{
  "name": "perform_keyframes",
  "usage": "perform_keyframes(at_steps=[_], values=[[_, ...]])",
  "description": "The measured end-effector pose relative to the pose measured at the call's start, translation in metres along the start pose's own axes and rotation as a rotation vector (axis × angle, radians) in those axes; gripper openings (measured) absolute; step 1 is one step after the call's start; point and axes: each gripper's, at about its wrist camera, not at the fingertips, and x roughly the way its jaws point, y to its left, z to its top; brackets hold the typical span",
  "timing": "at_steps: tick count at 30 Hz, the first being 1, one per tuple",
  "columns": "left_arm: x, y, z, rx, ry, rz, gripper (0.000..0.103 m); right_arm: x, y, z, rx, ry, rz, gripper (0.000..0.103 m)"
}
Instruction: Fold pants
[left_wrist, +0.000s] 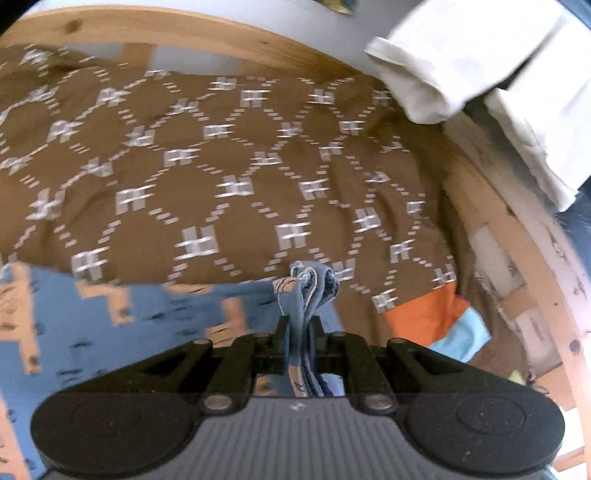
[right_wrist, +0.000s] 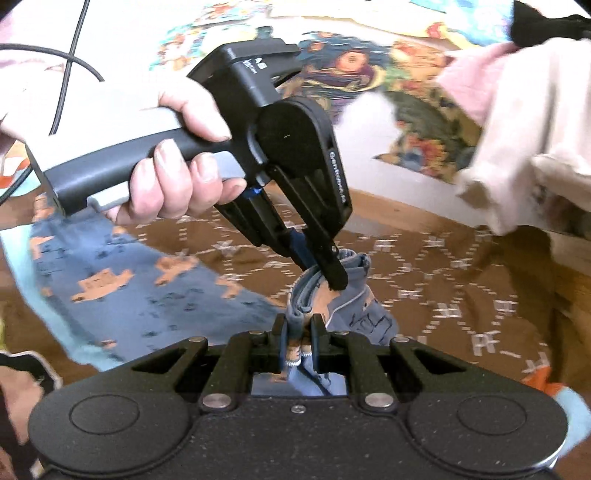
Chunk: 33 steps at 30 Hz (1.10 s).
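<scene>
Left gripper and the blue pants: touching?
Touching. The left wrist view shows the left gripper clamped on a bunched edge of the pants.

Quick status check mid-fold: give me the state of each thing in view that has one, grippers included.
Left gripper: shut on a bunched edge of the pants.
Right gripper: shut on the pants, close beside the left gripper.
Pants: blue with orange figures, partly spread on the bedspread, gathered at the gripped end.
Bedspread: brown, patterned, lying wrinkled on the bed.
Cream cloth: folded, at the bed's far corner.
</scene>
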Motion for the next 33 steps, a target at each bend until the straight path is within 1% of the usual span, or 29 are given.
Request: perform_keyframes(at_steps=[4, 8, 11, 13, 15, 17, 18, 19, 23, 25, 27, 30, 32, 33], values=[[-0.001, 0.032, -0.014, -0.041, 0.005, 0.034, 0.011, 0.010, 0.021, 0.000, -0.018, 0.034, 0.066, 0.012], [0.007, 0.056, -0.024, -0.073, 0.015, 0.060, 0.011, 0.024, 0.036, -0.005, 0.002, 0.085, 0.120, 0.011], [0.011, 0.070, -0.033, -0.091, 0.035, 0.054, 0.012, 0.031, 0.047, -0.009, -0.016, 0.114, 0.145, 0.011], [0.013, 0.076, -0.037, -0.100, 0.047, 0.053, 0.017, 0.032, 0.052, -0.009, -0.023, 0.118, 0.147, 0.011], [0.014, 0.082, -0.041, -0.115, 0.050, 0.058, 0.024, 0.033, 0.053, -0.009, -0.020, 0.121, 0.141, 0.011], [0.014, 0.088, -0.043, -0.134, 0.054, 0.054, 0.026, 0.034, 0.054, -0.010, -0.025, 0.129, 0.125, 0.011], [0.015, 0.090, -0.044, -0.143, 0.056, 0.052, 0.027, 0.035, 0.054, -0.010, -0.028, 0.135, 0.118, 0.014], [0.016, 0.092, -0.044, -0.153, 0.060, 0.049, 0.027, 0.036, 0.056, -0.010, -0.034, 0.139, 0.112, 0.019], [0.015, 0.095, -0.046, -0.170, 0.065, 0.049, 0.027, 0.037, 0.061, -0.013, -0.071, 0.135, 0.088, 0.025], [0.015, 0.094, -0.045, -0.166, 0.072, 0.056, 0.027, 0.039, 0.064, -0.013, -0.091, 0.133, 0.074, 0.034], [0.015, 0.092, -0.043, -0.168, 0.074, 0.064, 0.025, 0.043, 0.066, -0.013, -0.114, 0.138, 0.063, 0.040], [0.016, 0.090, -0.041, -0.174, 0.073, 0.070, 0.021, 0.046, 0.069, -0.012, -0.139, 0.139, 0.070, 0.041], [0.016, 0.089, -0.041, -0.166, 0.074, 0.080, 0.019, 0.047, 0.068, -0.012, -0.147, 0.133, 0.076, 0.039], [0.016, 0.087, -0.041, -0.159, 0.074, 0.086, 0.018, 0.048, 0.067, -0.011, -0.145, 0.134, 0.081, 0.036]])
